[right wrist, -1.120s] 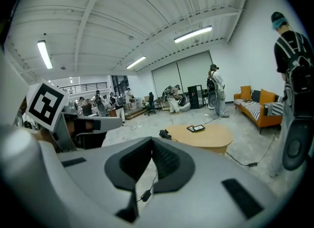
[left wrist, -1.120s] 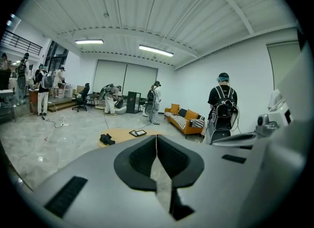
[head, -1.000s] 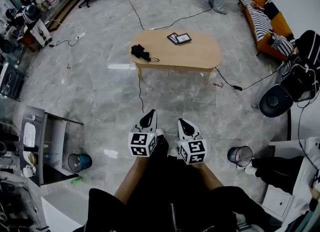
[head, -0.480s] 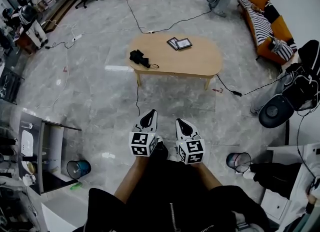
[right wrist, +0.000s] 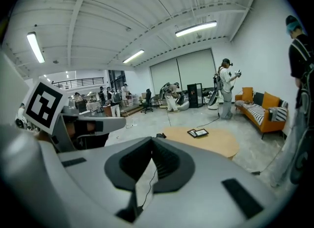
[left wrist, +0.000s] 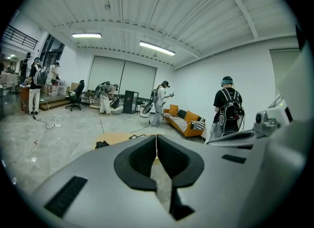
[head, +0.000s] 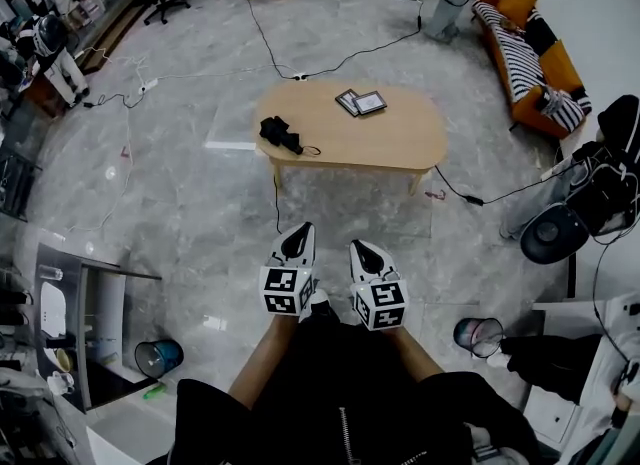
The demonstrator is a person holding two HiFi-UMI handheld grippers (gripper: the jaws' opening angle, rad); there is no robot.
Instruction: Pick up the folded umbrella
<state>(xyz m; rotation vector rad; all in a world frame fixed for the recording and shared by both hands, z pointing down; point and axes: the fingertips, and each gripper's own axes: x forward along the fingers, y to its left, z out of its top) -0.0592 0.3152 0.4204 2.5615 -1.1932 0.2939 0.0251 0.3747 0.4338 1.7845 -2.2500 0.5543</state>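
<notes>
Folded umbrella (head: 281,135) lies black on the left end of the oval wooden table (head: 410,143), upper middle of the head view, with bare grey floor (head: 200,203) open between it and my left gripper (head: 297,241) and right gripper (head: 364,252), side by side at lower centre, and a cable (head: 277,193) running down the floor from the table's left end. In the left gripper view my jaws are pressed together on nothing, the umbrella a small dark lump at centre left on the table's edge. In the right gripper view my jaws are likewise closed and empty, the table right of centre with wide floor around it.
</notes>
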